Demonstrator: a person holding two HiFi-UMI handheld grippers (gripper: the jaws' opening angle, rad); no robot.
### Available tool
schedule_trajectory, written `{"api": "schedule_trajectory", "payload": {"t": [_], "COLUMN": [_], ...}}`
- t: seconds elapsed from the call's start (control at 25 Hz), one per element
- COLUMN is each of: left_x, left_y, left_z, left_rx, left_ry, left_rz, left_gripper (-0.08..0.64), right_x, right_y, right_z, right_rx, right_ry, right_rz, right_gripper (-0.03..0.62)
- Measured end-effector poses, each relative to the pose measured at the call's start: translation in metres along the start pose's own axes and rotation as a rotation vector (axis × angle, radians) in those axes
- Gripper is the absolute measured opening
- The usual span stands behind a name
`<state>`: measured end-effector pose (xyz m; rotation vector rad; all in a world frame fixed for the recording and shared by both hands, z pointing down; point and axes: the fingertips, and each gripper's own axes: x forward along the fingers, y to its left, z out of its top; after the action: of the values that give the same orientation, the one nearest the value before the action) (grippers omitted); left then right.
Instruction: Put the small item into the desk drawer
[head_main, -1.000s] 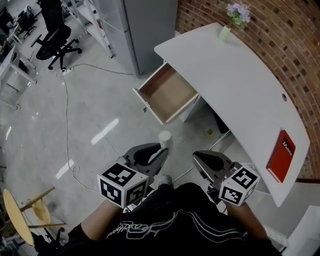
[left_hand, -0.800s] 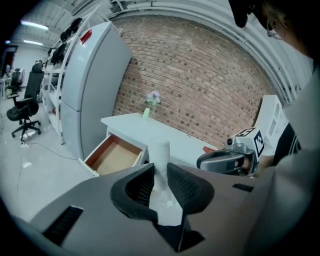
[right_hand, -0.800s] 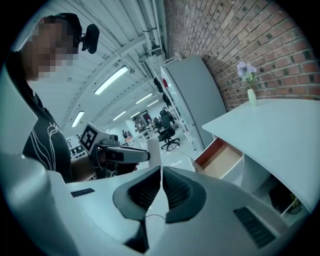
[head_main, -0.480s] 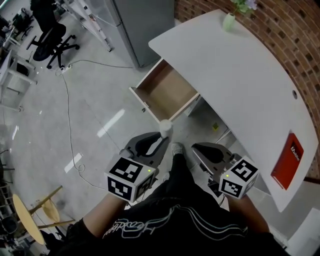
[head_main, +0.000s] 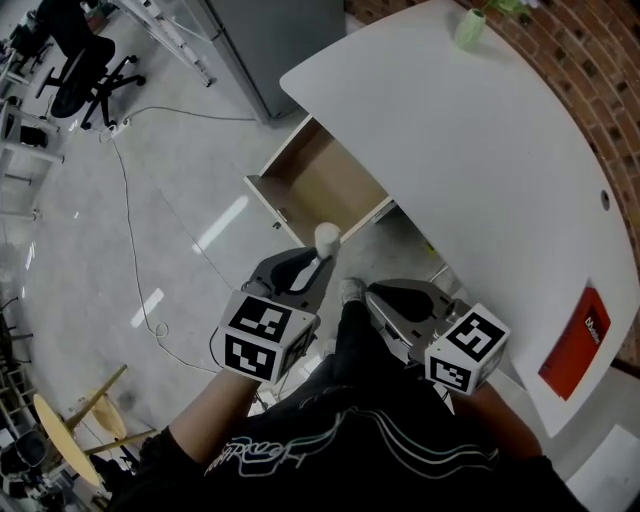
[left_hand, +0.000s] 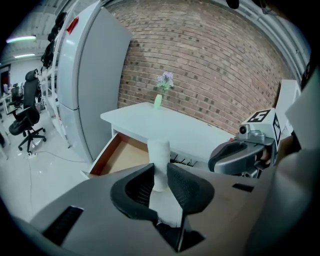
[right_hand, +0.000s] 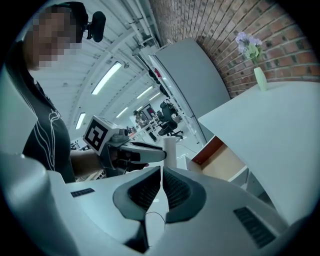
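From the head view, the left gripper (head_main: 316, 265) is seen held out low in front of the person's body. A white tube (head_main: 326, 238) is pinched at the tips of its jaws. The drawer (head_main: 318, 185) is pulled out from under the table (head_main: 470, 150). It lies just ahead of the jaws, past the top end of the tube. The right gripper (head_main: 376, 297) is held beside the left one, a bit further back from the drawer. So the drawer is nearer to the left jaws. A red book (head_main: 580, 340) and a green vase (head_main: 470, 25) are seen on the table, well apart from both sets of jaws.

In the left gripper view, the jaws are seen clenched on the bottom part of the tube. The tube is held standing up, and its long side sticks out above the jaw tips. The open drawer is seen ahead of the jaws, lower down and a little to the left. Its bare wooden bottom is shown.

In the right gripper view, the jaws are pressed together and nothing is held between them. The left gripper and the tube are seen just ahead of them. The drawer lies ahead and to the right.

The tube should probably be carried forward and down over the drawer before it is let go.
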<state>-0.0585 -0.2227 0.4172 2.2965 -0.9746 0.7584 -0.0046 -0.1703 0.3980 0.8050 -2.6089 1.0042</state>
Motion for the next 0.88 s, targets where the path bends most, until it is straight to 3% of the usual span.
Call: {"api": "schedule_trajectory", "payload": {"t": [0.52, 0.88], "left_x": [0.104, 0.157], "left_y": [0.057, 0.089], "left_z": [-0.01, -0.039], "left_rx": [0.161, 0.28], "left_ry": [0.098, 0.178], "left_rz": [0.055, 0.047], "left_gripper": [0.097, 0.097], "right_x": [0.036, 0.037], "right_y": [-0.068, -0.079], "right_z": [0.001, -0.002], "right_rx": [-0.024, 0.019], "right_ry": [0.014, -0.004], "right_rz": [0.002, 0.015], "right_gripper": [0.043, 0.043]}}
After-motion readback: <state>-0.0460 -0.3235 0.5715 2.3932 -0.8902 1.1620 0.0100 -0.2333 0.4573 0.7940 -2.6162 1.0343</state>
